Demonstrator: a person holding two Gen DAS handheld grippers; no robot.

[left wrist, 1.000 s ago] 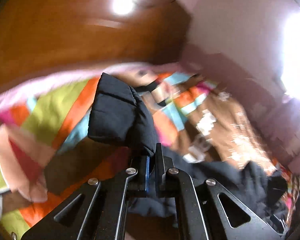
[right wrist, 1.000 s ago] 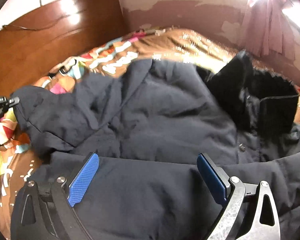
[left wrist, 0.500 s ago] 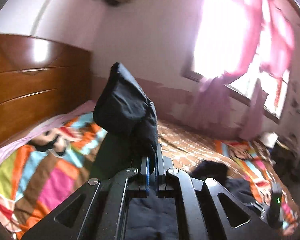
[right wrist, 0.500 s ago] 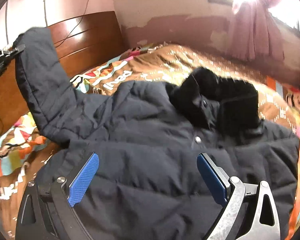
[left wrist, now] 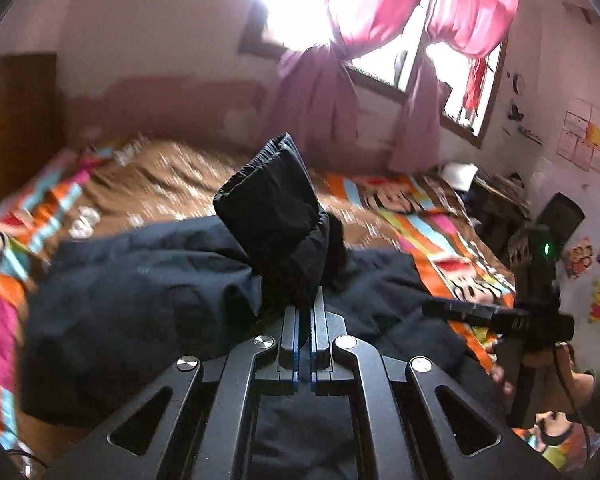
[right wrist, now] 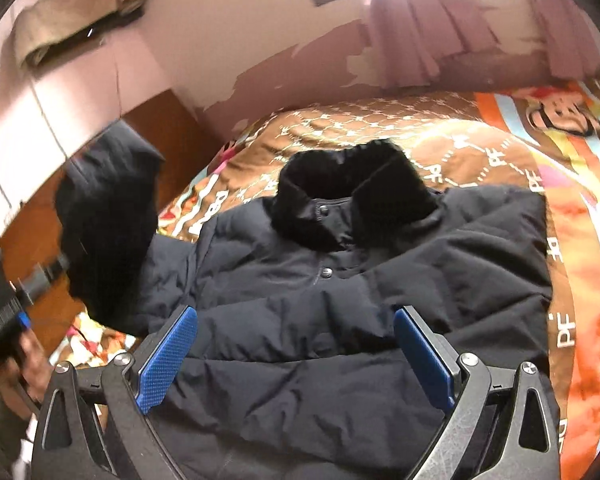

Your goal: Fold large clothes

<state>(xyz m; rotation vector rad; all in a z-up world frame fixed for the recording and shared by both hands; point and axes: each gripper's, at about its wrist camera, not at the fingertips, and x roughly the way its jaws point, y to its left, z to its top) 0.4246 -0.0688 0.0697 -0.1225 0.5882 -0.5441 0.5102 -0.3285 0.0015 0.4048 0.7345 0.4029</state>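
Observation:
A dark navy padded jacket [right wrist: 340, 300] with a black furry collar [right wrist: 352, 196] lies front-up on the bed. My left gripper [left wrist: 305, 312] is shut on the cuff of its sleeve [left wrist: 276, 224] and holds it up above the jacket body [left wrist: 132, 292]. The raised sleeve [right wrist: 108, 220] also shows at the left of the right wrist view. My right gripper [right wrist: 296, 356] is open and empty, hovering over the jacket's lower front. It also shows in the left wrist view [left wrist: 536, 320] at the right.
The bed has a brown and bright striped cartoon bedspread [right wrist: 500, 152]. A wooden headboard [right wrist: 156, 136] stands at the left. A window with pink curtains [left wrist: 380, 40] is behind the bed. A black speaker [left wrist: 560, 216] stands at the far right.
My left gripper has lifted the sleeve and swung it rightward over the jacket body. The right gripper has pulled back and stays open; the whole jacket is now in its view.

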